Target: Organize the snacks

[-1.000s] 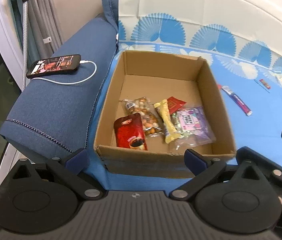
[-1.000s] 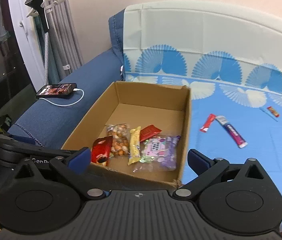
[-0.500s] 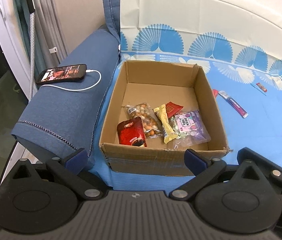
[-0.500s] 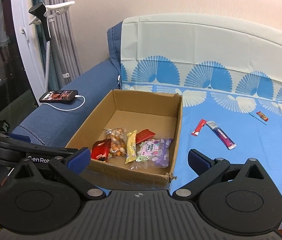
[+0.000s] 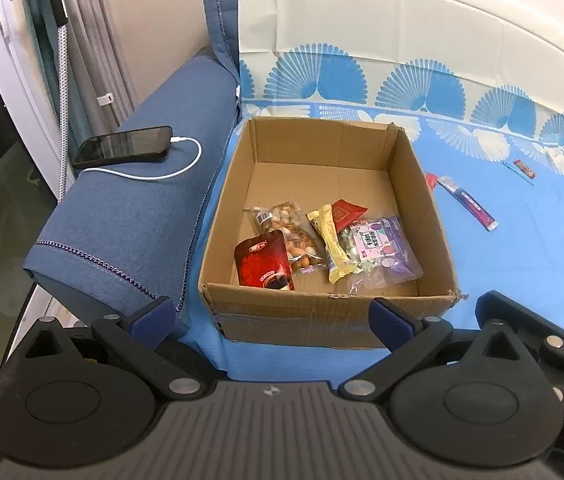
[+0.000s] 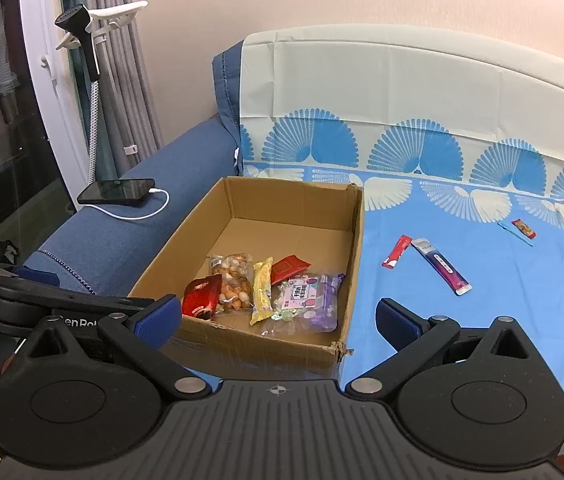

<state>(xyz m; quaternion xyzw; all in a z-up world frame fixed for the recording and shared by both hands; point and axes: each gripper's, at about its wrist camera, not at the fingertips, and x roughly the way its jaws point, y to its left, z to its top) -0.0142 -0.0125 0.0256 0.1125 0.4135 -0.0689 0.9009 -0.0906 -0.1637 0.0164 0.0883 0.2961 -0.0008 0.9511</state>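
An open cardboard box (image 5: pixel 434 216) (image 6: pixel 356 248) sits on the blue sheet. It holds a red pouch (image 5: pixel 263 266) (image 6: pixel 201 300), a clear nut bag (image 5: pixel 294 236) (image 6: pixel 233 280), a yellow bar (image 5: pixel 332 244) (image 6: pixel 261 290), a red packet (image 5: pixel 346 212) and a purple candy bag (image 5: pixel 382 246) (image 6: pixel 314 300). On the sheet right of the box lie a red stick (image 6: pixel 398 251), a purple stick (image 5: pixel 470 204) (image 6: pixel 442 266) and a small red snack (image 5: pixel 524 168) (image 6: pixel 522 228). My left gripper (image 5: pixel 271 316) and right gripper (image 6: pixel 277 322) are open, empty, held in front of the box.
A phone (image 5: pixel 123 147) (image 6: pixel 117 191) on a white charging cable lies on the blue sofa arm (image 5: pixel 121 216) left of the box. A garment steamer (image 6: pixel 81 32), curtains and a glass door stand at the far left. The patterned sheet (image 6: pixel 482 300) covers the seat and backrest.
Both grippers have pulled back and risen from the box, so it looks smaller and more of the sofa shows. The phone screen has gone dark. The snacks have not moved.
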